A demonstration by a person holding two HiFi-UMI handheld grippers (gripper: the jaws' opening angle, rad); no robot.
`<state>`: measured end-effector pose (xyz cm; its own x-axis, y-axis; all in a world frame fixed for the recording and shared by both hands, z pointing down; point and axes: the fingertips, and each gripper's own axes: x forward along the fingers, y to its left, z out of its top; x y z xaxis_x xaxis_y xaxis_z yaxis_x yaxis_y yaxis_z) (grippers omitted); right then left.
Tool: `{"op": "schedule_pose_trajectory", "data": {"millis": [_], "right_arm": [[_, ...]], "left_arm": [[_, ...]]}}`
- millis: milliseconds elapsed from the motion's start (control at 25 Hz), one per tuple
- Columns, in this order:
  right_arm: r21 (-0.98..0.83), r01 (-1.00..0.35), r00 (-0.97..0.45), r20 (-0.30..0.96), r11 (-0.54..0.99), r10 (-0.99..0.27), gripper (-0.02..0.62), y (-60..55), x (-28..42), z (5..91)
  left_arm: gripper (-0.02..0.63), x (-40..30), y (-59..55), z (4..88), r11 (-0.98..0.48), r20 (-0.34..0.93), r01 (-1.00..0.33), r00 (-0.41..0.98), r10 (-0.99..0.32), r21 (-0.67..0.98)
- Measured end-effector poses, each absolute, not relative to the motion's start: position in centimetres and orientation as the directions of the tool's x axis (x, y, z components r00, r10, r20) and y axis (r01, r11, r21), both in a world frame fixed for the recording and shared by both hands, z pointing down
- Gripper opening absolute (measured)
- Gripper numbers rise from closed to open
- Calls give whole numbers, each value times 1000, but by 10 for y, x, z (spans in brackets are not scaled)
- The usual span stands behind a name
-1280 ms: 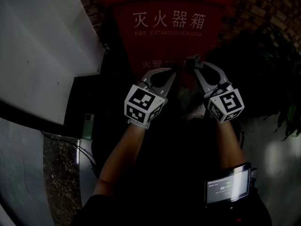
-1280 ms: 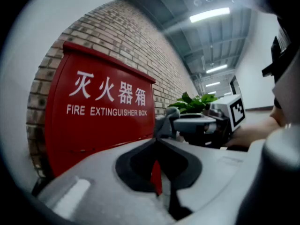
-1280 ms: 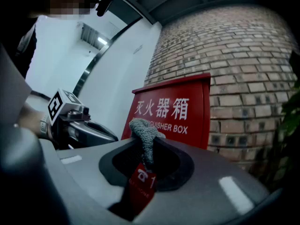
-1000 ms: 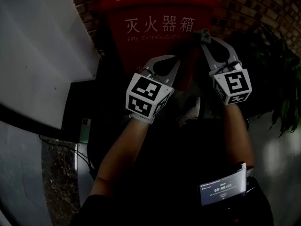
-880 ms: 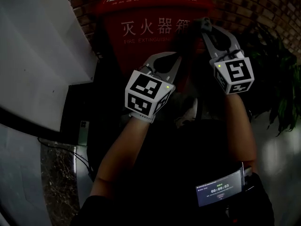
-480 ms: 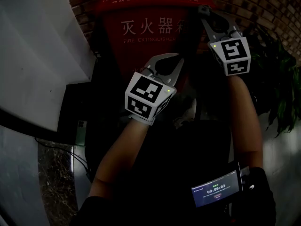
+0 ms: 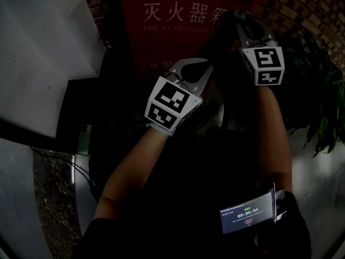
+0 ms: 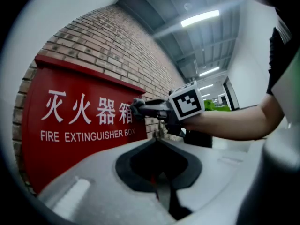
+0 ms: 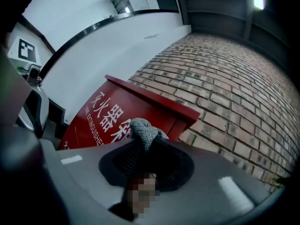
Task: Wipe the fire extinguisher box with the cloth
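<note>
Up from the lower front of the fire extinguisher box (image 7: 172, 36), the right gripper (image 7: 237, 16) had climbed to the right end of the white lettering, while the left gripper (image 7: 196, 63) had kept low before the middle of the red panel.

The right gripper's jaws were closed on the cloth (image 9: 144, 129), a single grey knitted wad that bulged out past their tips and lay against the box face near its upper right corner. In the head view, gripper and cloth hid the last white character. The left gripper's jaws were pressed together with nothing between them, pointing at the panel below the English line; whether they touched it could not be told.

A brick wall (image 9: 225, 78) rose behind and to the right of the box, and a pale wall (image 7: 38, 53) ran along its left. A green plant (image 7: 323, 107) stood at the right, near the right forearm. One lit screen (image 7: 248, 217) was strapped by that arm.

Counted: one box, one cloth, two grippers each with one marker cube, and at least two ceiling lights (image 8: 199, 18) in the left gripper view.
</note>
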<state>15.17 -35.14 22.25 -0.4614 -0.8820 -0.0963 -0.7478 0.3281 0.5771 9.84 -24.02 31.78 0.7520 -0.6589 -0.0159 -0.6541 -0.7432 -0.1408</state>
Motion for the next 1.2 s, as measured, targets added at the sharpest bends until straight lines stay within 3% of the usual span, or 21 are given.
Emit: {"op": "schedule_pose_trajectory", "data": {"millis": [360, 760, 1200], "right_arm": [[522, -786, -404, -28, 331, -914, 64, -353, 148, 318], [664, -601, -389, 242, 444, -889, 64, -352, 136, 439], [623, -485, -350, 505, 614, -789, 64, -348, 114, 562]], "left_arm": [[3, 82, -258, 371, -726, -10, -678, 732, -682, -113], [3, 88, -294, 420, -684, 41, -728, 683, -729, -45], [3, 77, -307, 490, -646, 141, -763, 643, -753, 25]]}}
